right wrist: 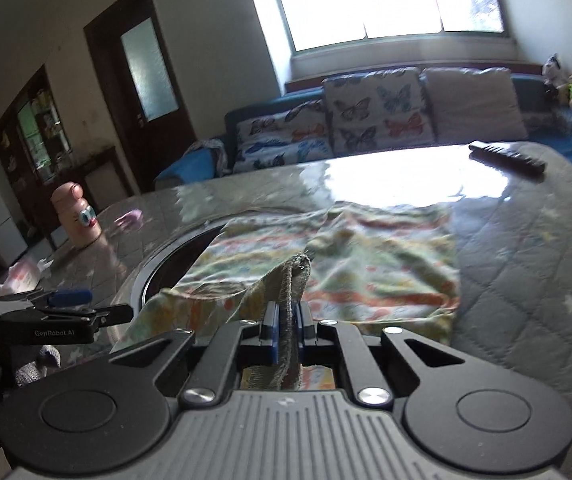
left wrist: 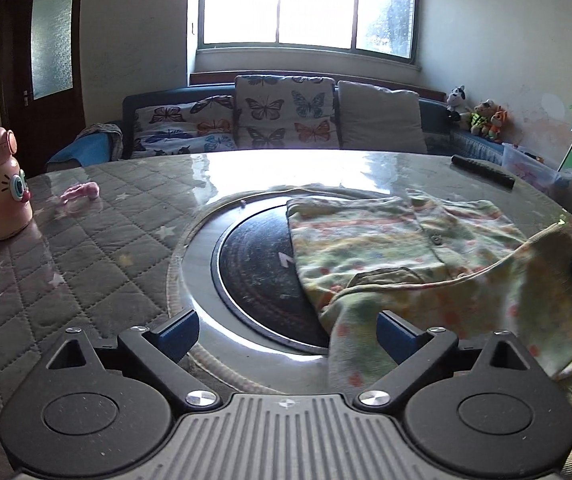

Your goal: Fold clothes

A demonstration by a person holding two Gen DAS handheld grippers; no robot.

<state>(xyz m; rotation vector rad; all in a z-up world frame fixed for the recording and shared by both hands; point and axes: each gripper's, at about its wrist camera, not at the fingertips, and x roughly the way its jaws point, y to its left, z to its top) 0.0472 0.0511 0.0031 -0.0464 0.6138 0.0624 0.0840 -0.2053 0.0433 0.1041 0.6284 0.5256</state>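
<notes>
A small green patterned shirt (left wrist: 370, 240) lies partly folded on the round table, half over the dark centre disc (left wrist: 258, 272). My left gripper (left wrist: 288, 334) is open and empty, low over the disc's near rim, beside the shirt's near corner. My right gripper (right wrist: 285, 320) is shut on a stitched edge of the shirt (right wrist: 366, 264) and lifts it off the table. That raised edge shows at the right of the left wrist view (left wrist: 526, 264). The left gripper also shows at the left of the right wrist view (right wrist: 68, 308).
A pink bottle (left wrist: 0, 188) and a small pink item (left wrist: 80, 192) stand at the table's left. A black remote (left wrist: 482, 170) lies at the far right. The quilted table cover (left wrist: 66, 264) surrounds the disc. A sofa with cushions (left wrist: 282, 112) stands behind.
</notes>
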